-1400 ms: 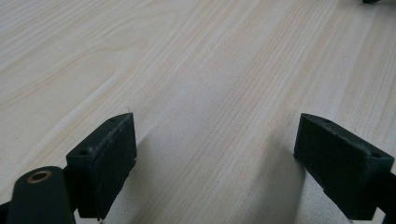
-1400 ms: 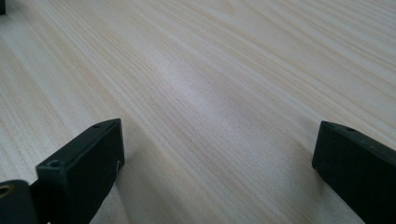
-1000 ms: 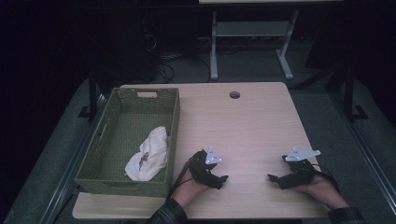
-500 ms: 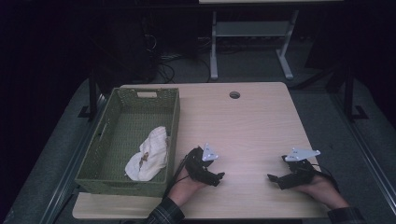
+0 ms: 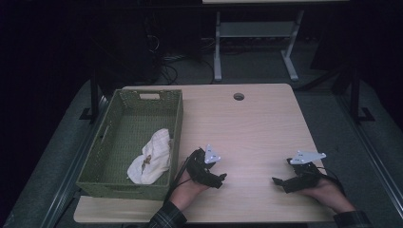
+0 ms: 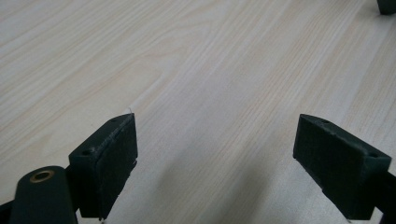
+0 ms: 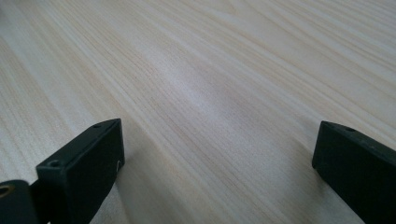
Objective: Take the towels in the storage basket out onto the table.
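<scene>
My left gripper (image 5: 219, 179) rests low over the light wooden table (image 5: 247, 123), near the front edge and just right of the basket. Its jaws point right. In the left gripper view the left gripper (image 6: 215, 163) stands open, with bare wood between the black pads (image 6: 109, 158). My right gripper (image 5: 280, 182) sits at the front right with its jaws pointing left. In the right gripper view the right gripper (image 7: 215, 172) is open and holds nothing. A crumpled white cloth (image 5: 151, 156) lies inside the green woven basket (image 5: 124, 102).
The basket takes up the table's left side. A round cable hole (image 5: 238, 96) sits near the far edge. A dark piece, probably the other gripper (image 6: 386, 5), shows at the top right of the left gripper view. A metal stand (image 5: 256, 33) and cables lie on the floor behind.
My left gripper has shifted slightly left, toward the basket. The right gripper has stayed where it was.
</scene>
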